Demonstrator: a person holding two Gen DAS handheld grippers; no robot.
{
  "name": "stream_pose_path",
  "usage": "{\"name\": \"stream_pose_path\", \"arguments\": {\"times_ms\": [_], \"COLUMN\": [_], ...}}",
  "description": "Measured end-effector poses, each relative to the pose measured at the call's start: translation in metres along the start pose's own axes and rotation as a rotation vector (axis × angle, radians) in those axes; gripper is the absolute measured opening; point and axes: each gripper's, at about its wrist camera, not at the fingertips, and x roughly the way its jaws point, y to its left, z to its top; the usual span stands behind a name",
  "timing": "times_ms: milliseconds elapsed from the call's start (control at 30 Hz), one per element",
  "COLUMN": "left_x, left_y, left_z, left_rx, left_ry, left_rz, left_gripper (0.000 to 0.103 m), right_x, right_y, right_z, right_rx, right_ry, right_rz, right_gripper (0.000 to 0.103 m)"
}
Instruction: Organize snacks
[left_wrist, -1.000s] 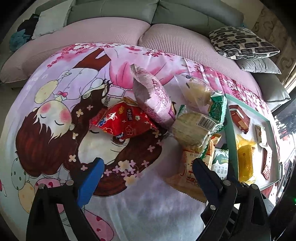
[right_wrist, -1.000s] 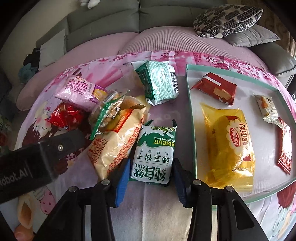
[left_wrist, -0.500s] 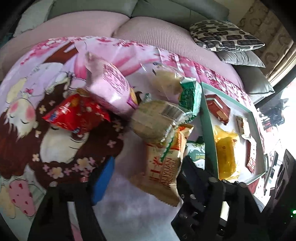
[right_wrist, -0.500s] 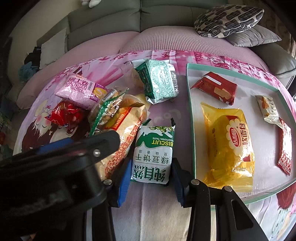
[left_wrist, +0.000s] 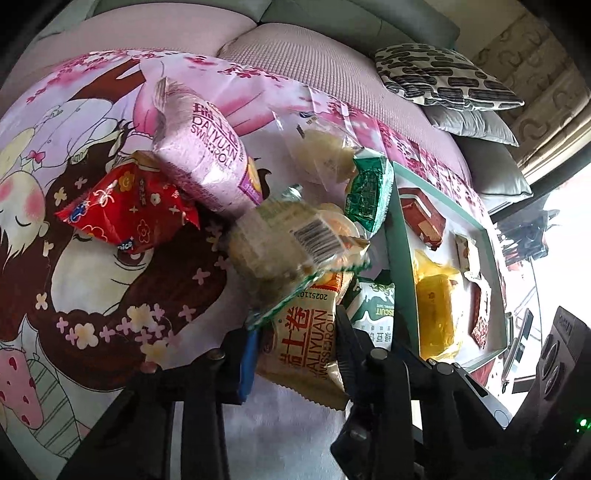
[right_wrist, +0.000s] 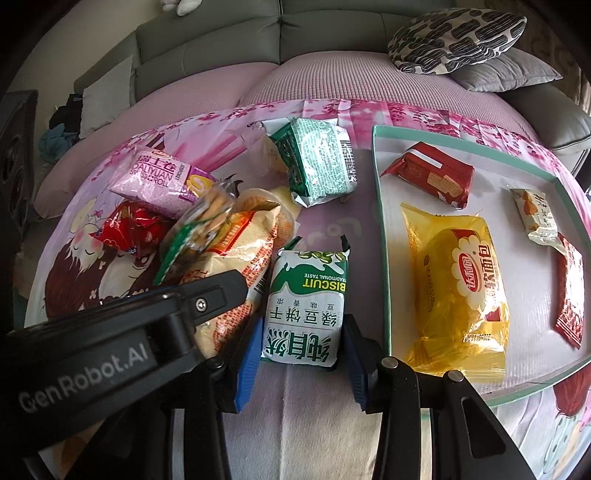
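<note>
Gripping the green biscuit pack (right_wrist: 304, 306), the right gripper (right_wrist: 301, 354) is clamped; the left gripper (left_wrist: 297, 354), jaws just closing, pinches the orange Swiss-roll bag (left_wrist: 304, 339).

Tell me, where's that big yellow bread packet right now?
The yellow bread packet lies flat inside the white tray, on the right in the right camera's view. The red biscuit packet lies just beyond it, and the green-and-white biscuit pack sits outside the tray's left rim.
</note>
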Motion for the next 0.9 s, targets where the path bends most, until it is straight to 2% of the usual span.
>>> {"name": "stream_pose_path", "arguments": {"times_ms": [567,900], "left_x": [-0.021,-0.05], "left_y": [-0.002,-0.011], "left_z": [0.003,0.005], "left_rx": [-0.006,0.019], "left_ry": [-0.07,-0.158], "left_rz": [-0.02,-0.036], "left_gripper": [0.034,0.034], "right_x": [-0.024,-0.048], "right_y": [-0.004,-0.008], "right_z": [0.006,0.008], "right_rx": [0.023,0.026], "right_ry": [-0.079,-0.148], "right_rz": [0.017,0.041], "right_gripper": [0.043,0.042]}}
